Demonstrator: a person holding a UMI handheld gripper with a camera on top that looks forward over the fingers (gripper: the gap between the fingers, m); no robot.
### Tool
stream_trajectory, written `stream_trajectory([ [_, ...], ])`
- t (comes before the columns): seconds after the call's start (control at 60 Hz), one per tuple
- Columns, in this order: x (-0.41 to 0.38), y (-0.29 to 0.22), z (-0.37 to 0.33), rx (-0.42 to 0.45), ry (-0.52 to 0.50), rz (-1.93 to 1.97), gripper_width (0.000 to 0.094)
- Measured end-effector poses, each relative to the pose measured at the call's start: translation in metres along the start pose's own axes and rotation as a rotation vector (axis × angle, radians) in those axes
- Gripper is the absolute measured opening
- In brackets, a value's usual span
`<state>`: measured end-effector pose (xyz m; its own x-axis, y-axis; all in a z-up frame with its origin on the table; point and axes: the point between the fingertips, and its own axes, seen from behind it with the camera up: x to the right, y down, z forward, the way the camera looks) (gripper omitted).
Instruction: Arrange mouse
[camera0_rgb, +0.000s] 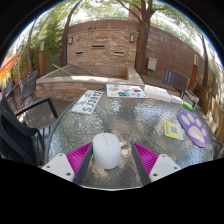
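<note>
Gripper (107, 158) open; white mouse (106, 152) stands between the fingers on the glass table (120, 122), gaps either side. Paw mat (195, 127) lies beyond, right.

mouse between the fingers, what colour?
White; the mouse shows best in the gripper view, between the open gripper fingers.

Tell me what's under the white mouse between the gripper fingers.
The white mouse sits between the gripper's open pink-padded fingers, over a glass patio table. Its own body hides the spot directly beneath it, so contact can't be confirmed.
</note>
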<state>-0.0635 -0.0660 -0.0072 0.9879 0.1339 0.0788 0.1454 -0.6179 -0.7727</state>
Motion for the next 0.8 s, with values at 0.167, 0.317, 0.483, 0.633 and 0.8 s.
stream_trajectory([
  [0.167, -0.008, 0.000, 0.017, -0.036, -0.055, 0.020, 0.0500],
  [0.317, -0.011, 0.001, 0.017, -0.039, -0.079, 0.018, 0.0414],
  [0.483, -0.027, -0.044, -0.004, 0.033, -0.167, -0.006, 0.0350],
  [0.633, -0.004, -0.175, -0.078, 0.291, -0.267, 0.024, 0.0350],
  [0.8, 0.131, -0.286, -0.125, 0.504, -0.221, 0.105, 0.0348],
])
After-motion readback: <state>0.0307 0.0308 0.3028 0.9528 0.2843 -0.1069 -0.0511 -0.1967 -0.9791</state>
